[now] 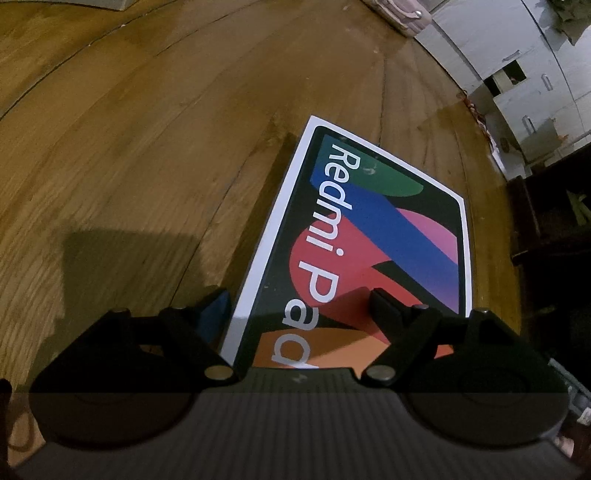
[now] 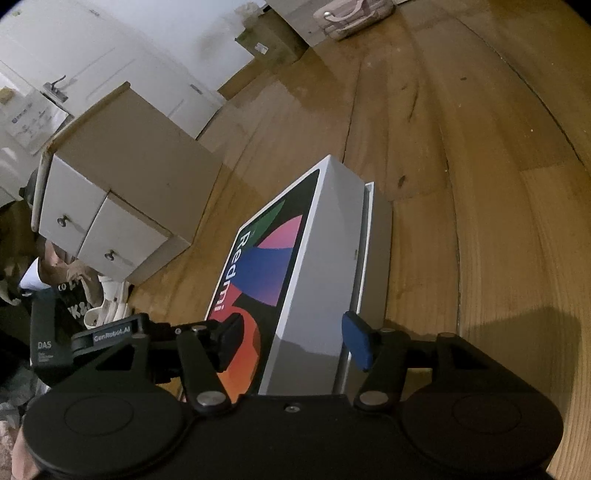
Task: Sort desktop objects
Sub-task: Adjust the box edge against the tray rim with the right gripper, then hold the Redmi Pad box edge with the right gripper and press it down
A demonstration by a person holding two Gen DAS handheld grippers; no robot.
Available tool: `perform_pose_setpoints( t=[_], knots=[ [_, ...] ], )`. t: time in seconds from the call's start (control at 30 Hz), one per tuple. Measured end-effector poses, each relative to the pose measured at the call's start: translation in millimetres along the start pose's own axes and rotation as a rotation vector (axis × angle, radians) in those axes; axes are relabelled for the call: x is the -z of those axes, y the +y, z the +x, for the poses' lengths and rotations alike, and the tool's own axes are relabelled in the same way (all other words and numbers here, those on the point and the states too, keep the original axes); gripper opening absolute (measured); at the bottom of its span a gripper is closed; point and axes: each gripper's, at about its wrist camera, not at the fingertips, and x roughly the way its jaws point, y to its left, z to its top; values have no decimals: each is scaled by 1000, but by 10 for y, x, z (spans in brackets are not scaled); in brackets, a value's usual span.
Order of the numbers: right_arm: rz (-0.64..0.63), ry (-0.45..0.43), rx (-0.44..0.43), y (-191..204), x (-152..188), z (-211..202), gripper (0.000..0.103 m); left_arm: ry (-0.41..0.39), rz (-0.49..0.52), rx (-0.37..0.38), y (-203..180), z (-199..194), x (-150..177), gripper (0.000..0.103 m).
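A white Redmi Pad box (image 1: 369,236) with a colourful lid lies on the wooden tabletop (image 1: 147,147). My left gripper (image 1: 295,306) sits at its near end, one finger on the lid and one beside the box's left edge, shut on the box. In the right wrist view the same box (image 2: 295,280) is tilted, its lid slightly off the base. My right gripper (image 2: 291,339) straddles its near end, black finger on the lid face, blue pad (image 2: 356,339) on the white side, shut on it.
A beige two-drawer cabinet (image 2: 122,192) stands left of the box. A pink bag (image 2: 351,16) sits at the far end of the table. White cabinets (image 1: 517,74) and a dark shelf (image 1: 554,221) lie beyond the table's right edge.
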Motion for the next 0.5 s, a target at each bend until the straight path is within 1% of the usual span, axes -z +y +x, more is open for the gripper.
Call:
perform_pose_setpoints(
  t=[0.07,0.1,0.13,0.23,0.33,0.4,0.43,0.5],
  knots=[
    [-9,-9,4,21,-6,21,65,-2,6,0,-7,0,-3,82],
    [-14,-13,5,31,-9,32,67,-3,11,-1,-14,-1,-4,82],
    [-18,-18,7,41,-12,43,72,-5,17,-3,-19,-6,-2,82],
    [-32,-31,19,94,-12,80,82,-12,45,-14,-63,-23,6,82],
    [-69,-38,54,186,14,114,83,-21,72,-23,-118,-90,-2,82],
    [-111,-32,72,226,23,121,81,-32,80,-21,-139,-163,-9,82],
    [-115,-33,75,221,23,112,79,-37,83,-18,-152,-202,-15,82],
    [-77,-47,58,160,19,74,77,-45,93,-13,-178,-257,-23,82]
  ],
)
